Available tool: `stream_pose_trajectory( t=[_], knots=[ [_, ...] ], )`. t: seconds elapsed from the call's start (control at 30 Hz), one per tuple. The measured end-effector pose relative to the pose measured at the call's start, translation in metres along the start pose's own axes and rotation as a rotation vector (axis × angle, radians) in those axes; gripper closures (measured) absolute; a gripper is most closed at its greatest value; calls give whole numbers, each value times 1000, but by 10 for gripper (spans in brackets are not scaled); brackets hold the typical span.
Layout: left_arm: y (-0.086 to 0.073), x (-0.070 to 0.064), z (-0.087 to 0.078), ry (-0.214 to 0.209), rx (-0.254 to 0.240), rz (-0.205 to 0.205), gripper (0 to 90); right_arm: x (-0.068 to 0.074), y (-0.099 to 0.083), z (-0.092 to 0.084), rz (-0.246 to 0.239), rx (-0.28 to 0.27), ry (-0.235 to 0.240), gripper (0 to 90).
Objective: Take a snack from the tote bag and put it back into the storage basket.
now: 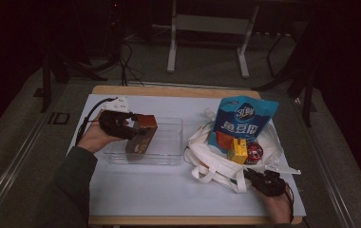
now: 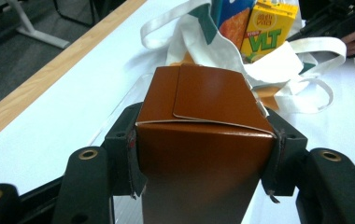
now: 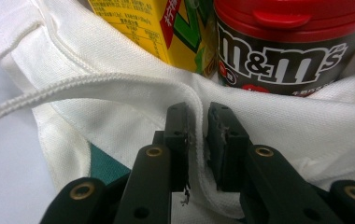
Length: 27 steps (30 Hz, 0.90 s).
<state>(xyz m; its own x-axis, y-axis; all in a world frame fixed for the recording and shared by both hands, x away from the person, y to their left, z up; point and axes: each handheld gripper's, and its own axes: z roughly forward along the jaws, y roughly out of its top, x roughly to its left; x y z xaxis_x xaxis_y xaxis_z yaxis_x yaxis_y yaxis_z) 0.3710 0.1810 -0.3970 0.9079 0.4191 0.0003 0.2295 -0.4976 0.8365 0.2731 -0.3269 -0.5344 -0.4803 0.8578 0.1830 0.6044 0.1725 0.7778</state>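
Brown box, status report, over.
Left hand-held gripper shut on brown box, above clear tray. Right hand-held gripper pinching white bag hem. Nothing in the way.

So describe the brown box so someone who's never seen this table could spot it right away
Start at the clear plastic tray on the left half of the white table. The brown box hangs over the tray's left end, clamped between the pads of the left tool. It is plain glossy brown cardboard with a folded flap top, unlike the printed snacks in the white tote bag to the right.
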Motion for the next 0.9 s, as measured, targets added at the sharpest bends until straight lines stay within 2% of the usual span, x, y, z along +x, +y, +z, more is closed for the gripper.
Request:
stream_pose_trajectory(
  t=[0.17,0.43,0.63,0.77,0.9],
  knots=[
    [2,-1,6,-15,-4,-5,417,0,0,0,-1,1,0,781],
    [5,-5,21,-67,-18,-16,397,0,0,0,-1,1,-1,781],
    [9,-9,35,-112,-10,-7,383,0,0,0,-2,1,-1,781],
    [11,-11,44,-149,3,-19,371,0,0,0,-1,1,-1,781],
    [11,-11,51,-163,5,-30,363,0,0,0,-1,1,-1,781]
  ],
)
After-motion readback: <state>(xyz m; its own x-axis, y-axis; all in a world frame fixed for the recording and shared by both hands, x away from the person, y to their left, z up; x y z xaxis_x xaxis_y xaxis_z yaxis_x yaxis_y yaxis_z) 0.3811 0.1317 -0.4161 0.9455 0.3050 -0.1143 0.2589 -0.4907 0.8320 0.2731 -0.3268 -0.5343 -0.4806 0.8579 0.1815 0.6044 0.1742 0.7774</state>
